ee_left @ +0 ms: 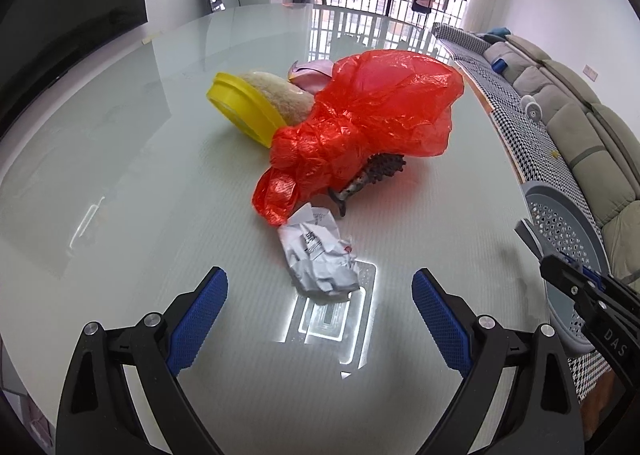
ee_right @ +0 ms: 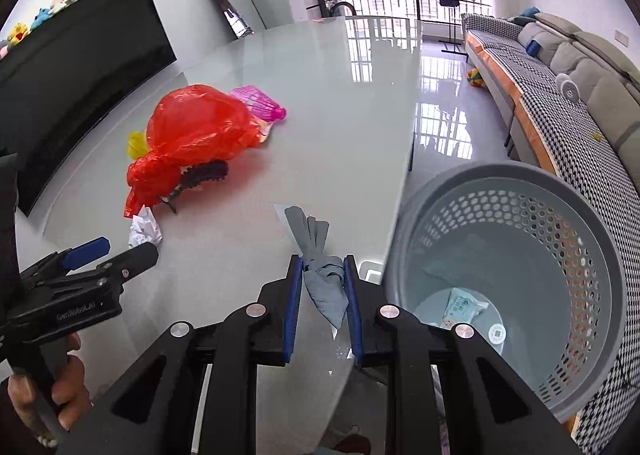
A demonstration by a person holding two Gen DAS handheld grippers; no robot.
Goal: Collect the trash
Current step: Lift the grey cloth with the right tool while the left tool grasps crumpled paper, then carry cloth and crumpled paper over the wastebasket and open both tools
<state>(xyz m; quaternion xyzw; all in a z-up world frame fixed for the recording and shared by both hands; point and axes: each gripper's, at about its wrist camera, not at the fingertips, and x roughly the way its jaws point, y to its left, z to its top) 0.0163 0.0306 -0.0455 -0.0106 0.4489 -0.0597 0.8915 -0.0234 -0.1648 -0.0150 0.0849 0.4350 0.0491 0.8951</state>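
The table (ee_left: 160,159) is glossy, mirror-smooth glass. The red bag (ee_left: 372,111) is thin, crinkled, shiny plastic; the paper ball (ee_left: 320,251) is matt and creased. The basket (ee_right: 532,191) is matt grey perforated plastic. The gripper pads (ee_left: 200,319) are textured blue rubber.

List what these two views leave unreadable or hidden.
- Left wrist view: the red plastic bag covers most of the black spiky object.
- Both views: print on the crumpled paper is too small.
- Right wrist view: label on the packet in the grey basket is unreadable.
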